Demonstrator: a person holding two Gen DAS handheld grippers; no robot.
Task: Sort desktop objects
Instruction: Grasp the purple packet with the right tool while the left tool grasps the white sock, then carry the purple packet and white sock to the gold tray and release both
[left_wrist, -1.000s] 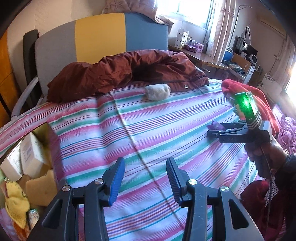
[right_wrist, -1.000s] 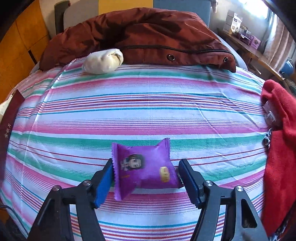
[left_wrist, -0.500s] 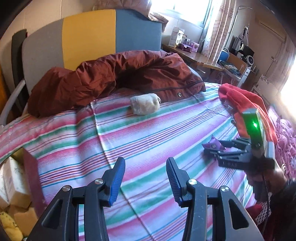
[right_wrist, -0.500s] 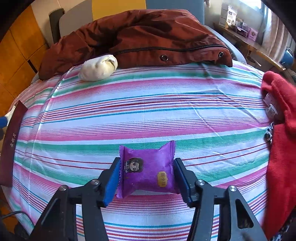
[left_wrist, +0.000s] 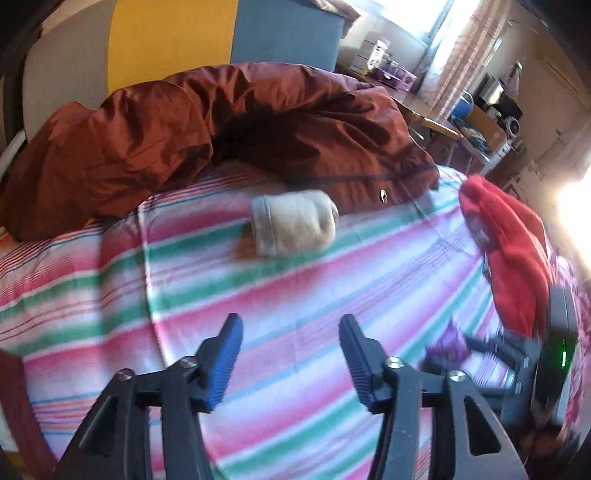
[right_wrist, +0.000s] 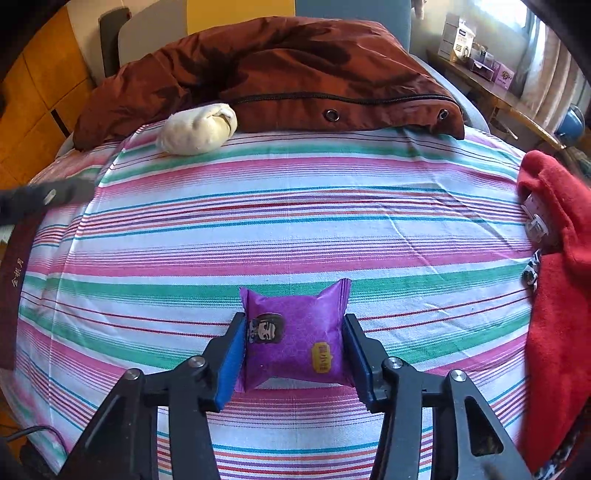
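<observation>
1. On the bed's pink, green and white striped sheet lies a small purple foil snack packet with a cartoon face and a yellow label, set near the front edge of the cloth.
2. The right gripper grasps this packet: its blue-lined jaws are closing, and both pads already press against the packet's two sides.
3. The left gripper has nothing between its fingers; its jaws are opening above bare striped cloth, and its view is blurred.
4. Ahead of the left gripper, a rolled cream-coloured sock rests on the sheet, touching the edge of a rust-brown padded jacket heaped at the head of the bed.
5. A bright red fleece garment lies along the right edge of the sheet, well apart from the sock.
6. In the left wrist view the right gripper shows low on the right, with the purple packet at its tips.
</observation>
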